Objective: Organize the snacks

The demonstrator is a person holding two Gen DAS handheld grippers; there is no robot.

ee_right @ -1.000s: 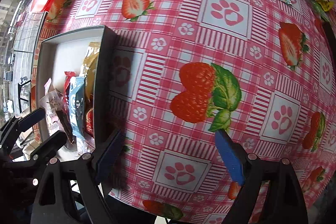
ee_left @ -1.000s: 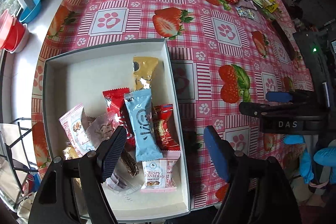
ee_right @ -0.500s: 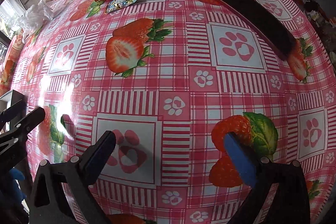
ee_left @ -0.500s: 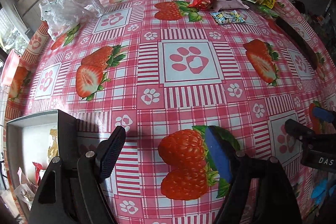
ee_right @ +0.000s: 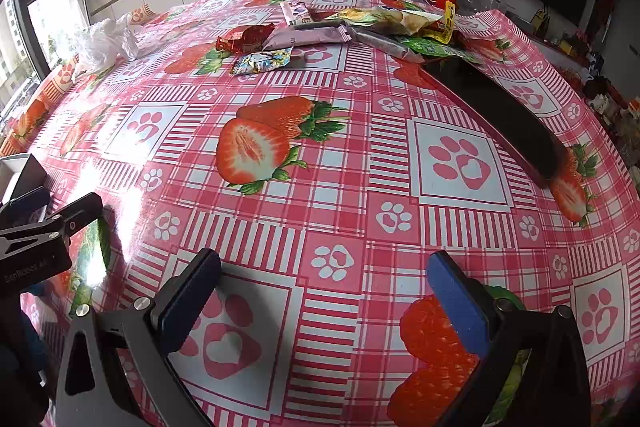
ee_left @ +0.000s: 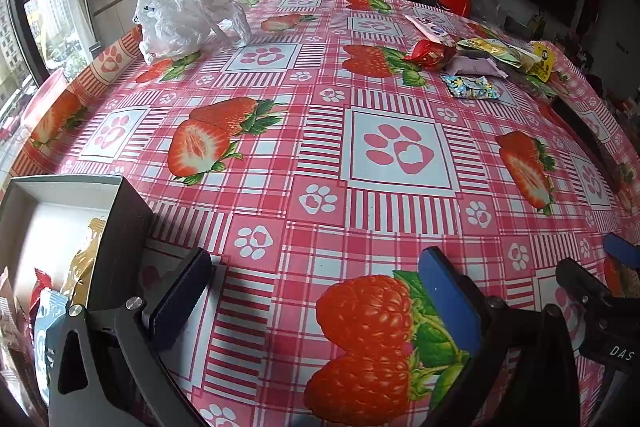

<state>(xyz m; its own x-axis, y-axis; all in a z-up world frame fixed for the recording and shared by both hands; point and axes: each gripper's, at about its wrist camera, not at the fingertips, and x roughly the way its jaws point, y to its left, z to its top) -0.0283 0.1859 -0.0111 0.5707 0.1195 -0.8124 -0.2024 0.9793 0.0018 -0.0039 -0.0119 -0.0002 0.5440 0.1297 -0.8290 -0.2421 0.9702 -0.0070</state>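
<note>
Left gripper [ee_left: 316,291] spread wide, jaws just opened further, nothing between, above strawberry-print tablecloth [ee_left: 320,155]. Right gripper [ee_right: 324,287] likewise released and empty. At lower left of left view, white tray [ee_left: 120,223] with packets inside, among them a blue snack bar [ee_left: 48,327]. Loose snack wrappers [ee_right: 340,31] heaped at upper centre of right view, black phone [ee_right: 500,115] just beside. Crumpled plastic bag [ee_left: 184,19] at upper left.
</note>
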